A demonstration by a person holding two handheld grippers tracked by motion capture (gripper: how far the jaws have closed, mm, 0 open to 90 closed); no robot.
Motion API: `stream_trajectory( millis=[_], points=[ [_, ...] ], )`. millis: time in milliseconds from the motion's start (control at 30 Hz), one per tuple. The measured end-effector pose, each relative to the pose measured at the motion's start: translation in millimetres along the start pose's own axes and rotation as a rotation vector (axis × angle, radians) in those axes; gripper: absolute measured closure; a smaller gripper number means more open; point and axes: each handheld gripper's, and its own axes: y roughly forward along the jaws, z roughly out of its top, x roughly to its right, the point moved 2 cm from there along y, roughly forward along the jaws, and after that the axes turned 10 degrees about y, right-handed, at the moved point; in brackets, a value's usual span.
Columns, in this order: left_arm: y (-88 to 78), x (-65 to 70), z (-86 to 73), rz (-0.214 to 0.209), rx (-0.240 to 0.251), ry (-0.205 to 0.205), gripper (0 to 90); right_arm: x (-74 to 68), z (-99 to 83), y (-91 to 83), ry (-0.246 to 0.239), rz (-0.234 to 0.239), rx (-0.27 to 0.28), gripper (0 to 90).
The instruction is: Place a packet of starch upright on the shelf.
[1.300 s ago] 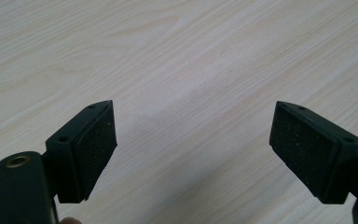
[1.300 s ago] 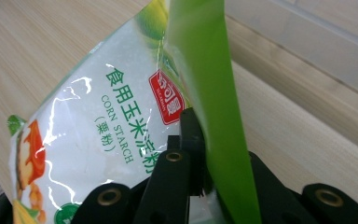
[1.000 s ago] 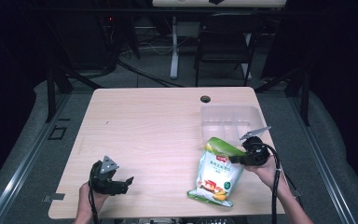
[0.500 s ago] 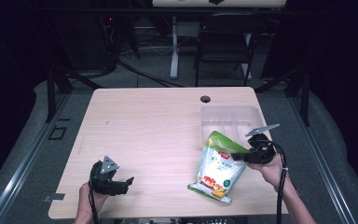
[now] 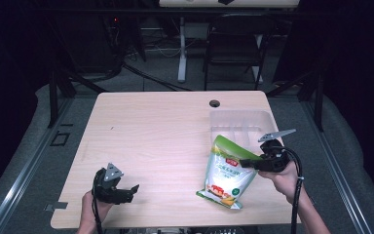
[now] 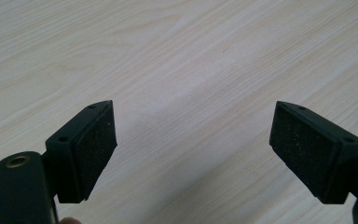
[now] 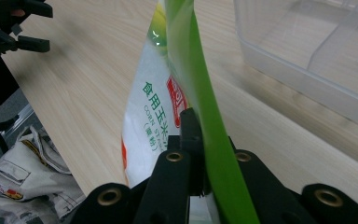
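Right gripper: jaws closed tight on the green top edge of the bag. In the right gripper view the green seal runs up between the closed jaws, so the hold looks firm.

Bag: a white and green pouch, just in front of the bin, on the person's side of it. Its top end is raised and leans toward the bin. Its bottom corner sits low at the table; whether that corner touches the wood I cannot tell.

Bin: clear plastic, with dividers inside, at the far right of the table. The compartments in sight look bare.

Left gripper: well to the left of the bin, near the front edge of the table. Jaws spread wide, nothing between them. In the left gripper view its pads frame bare wood.

Step in hand, by judgement: lift and carry of the bag toward the bin.

Next move, by judgement: raise the bag until its hanging end is above the near wall of the bin, carry it over, lower it in, then release. The pouch is limp and hangs from one edge, so it may swing or catch the wall. The left gripper is free to steady the bin if it slides.
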Motion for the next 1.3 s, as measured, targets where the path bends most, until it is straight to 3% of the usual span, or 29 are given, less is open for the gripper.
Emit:
stream_trajectory(
  millis=[367,833,1300],
  points=[
    [-1.2,0.0,-0.6,0.012,0.007,-0.006,14.5,-15.7,0.6,-9.2,-0.034,0.033,0.032,90.0],
    [-2.3,0.7,-0.4,0.002,0.007,-0.002,14.2,-25.8,4.7,-19.2,-0.070,0.011,0.061,90.0],
    [-1.2,0.3,-0.8,0.007,0.005,-0.009,14.1,-28.3,8.8,-28.5,-0.058,-0.007,0.100,90.0]
  ],
)
